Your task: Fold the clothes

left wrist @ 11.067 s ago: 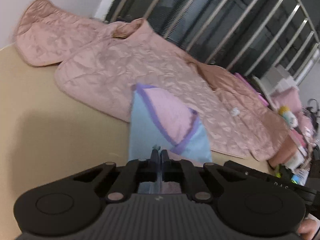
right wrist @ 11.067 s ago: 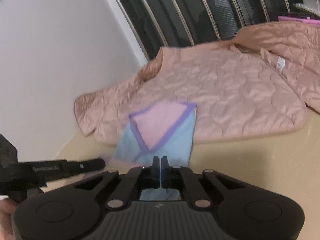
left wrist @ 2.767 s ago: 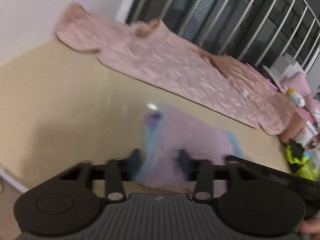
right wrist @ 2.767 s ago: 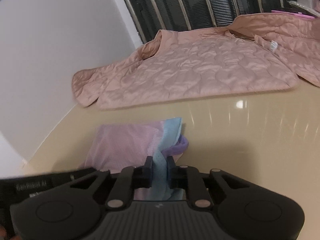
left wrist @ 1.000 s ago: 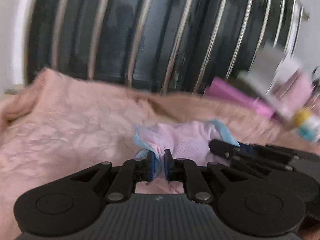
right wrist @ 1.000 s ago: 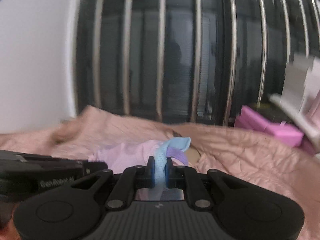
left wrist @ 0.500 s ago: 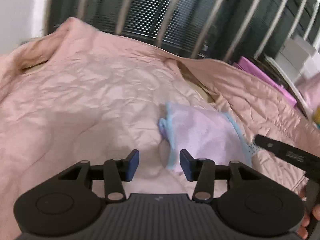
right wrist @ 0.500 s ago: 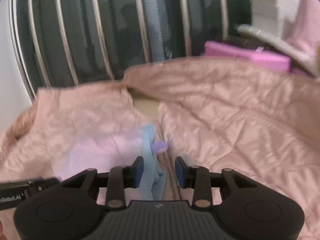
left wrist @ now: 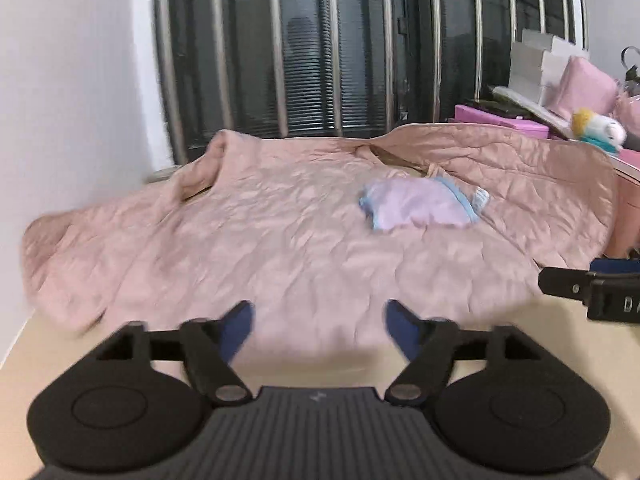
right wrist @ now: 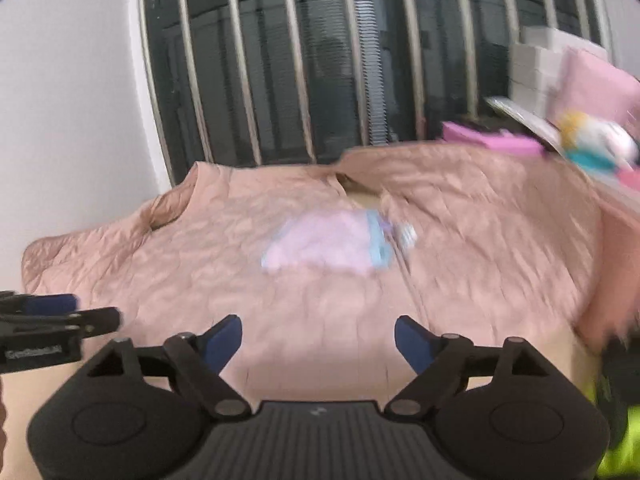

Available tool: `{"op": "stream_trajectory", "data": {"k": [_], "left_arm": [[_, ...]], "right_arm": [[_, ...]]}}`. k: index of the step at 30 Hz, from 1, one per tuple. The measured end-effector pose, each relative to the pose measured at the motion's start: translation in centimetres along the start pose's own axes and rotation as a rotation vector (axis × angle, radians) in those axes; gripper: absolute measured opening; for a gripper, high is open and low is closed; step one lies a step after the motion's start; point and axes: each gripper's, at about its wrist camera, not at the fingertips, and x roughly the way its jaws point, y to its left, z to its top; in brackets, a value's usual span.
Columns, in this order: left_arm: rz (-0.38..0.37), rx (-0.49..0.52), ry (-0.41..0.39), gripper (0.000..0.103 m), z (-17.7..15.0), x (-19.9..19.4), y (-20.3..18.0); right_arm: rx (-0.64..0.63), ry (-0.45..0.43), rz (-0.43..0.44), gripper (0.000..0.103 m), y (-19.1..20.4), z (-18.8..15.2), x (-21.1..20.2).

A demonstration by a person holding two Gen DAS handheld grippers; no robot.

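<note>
A small folded garment (left wrist: 420,206), lilac with light blue trim, lies on top of a spread pink quilted jacket (left wrist: 256,240) near its collar. In the right wrist view the folded garment (right wrist: 328,244) is blurred, resting on the same jacket (right wrist: 180,264). My left gripper (left wrist: 318,330) is well back from it over the jacket's near hem, jaws opening with nothing between them. My right gripper (right wrist: 318,342) is likewise pulled back, jaws opening and empty. Each gripper's tip shows at the edge of the other's view.
The jacket lies on a beige table (left wrist: 24,364) against a white wall (left wrist: 72,80) and a barred dark window (left wrist: 320,48). Pink boxes (left wrist: 500,118), a pink cushion (left wrist: 584,88) and a plush toy (left wrist: 598,130) crowd the back right.
Both grippers let go of the folded garment, left it on the jacket and drew back toward me. Their jaws went from shut on the cloth to wide apart.
</note>
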Motion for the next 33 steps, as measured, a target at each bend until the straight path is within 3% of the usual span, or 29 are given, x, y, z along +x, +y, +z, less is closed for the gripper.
{"op": "stream_trajectory", "data": {"k": [2,4,5,8,15,22,29,33], "left_arm": [[0.015,-0.024,-0.002,0.087,-2.8,-2.2,0.6],[0.075,-0.050,0.010,0.091,-4.8,-3.3,1.2],[0.105,-0.057,0.003,0.103,-5.5,-3.6,1.4],[0.173,-0.067,0.002,0.103,-6.9,-3.8,2.0],[0.158,-0.143,0.040,0.103,-7.2,-4.3,2.8],[0.135,-0.124,0.072,0.103,-7.5,-2.2,2.3],[0.135,-0.055,0.094,0.103,-7.2,0.4,2.3],[0.164,-0.048,0.107,0.103,-6.8,2.0,2.5]], "right_arm": [[0.017,-0.001,0.003,0.086,0.0,-2.1,-2.1],[0.036,-0.002,-0.005,0.087,0.0,-4.0,-4.0],[0.044,-0.004,-0.005,0.087,0.0,-4.7,-4.6],[0.065,-0.009,0.007,0.088,0.0,-6.7,-6.1],[0.017,-0.030,-0.009,0.090,1.6,-9.4,-8.5],[0.004,-0.033,-0.036,0.094,2.7,-9.7,-6.2],[-0.066,0.029,-0.080,0.094,3.3,-9.3,-2.4],[-0.105,0.033,-0.129,0.094,4.2,-8.8,-0.9]]}}
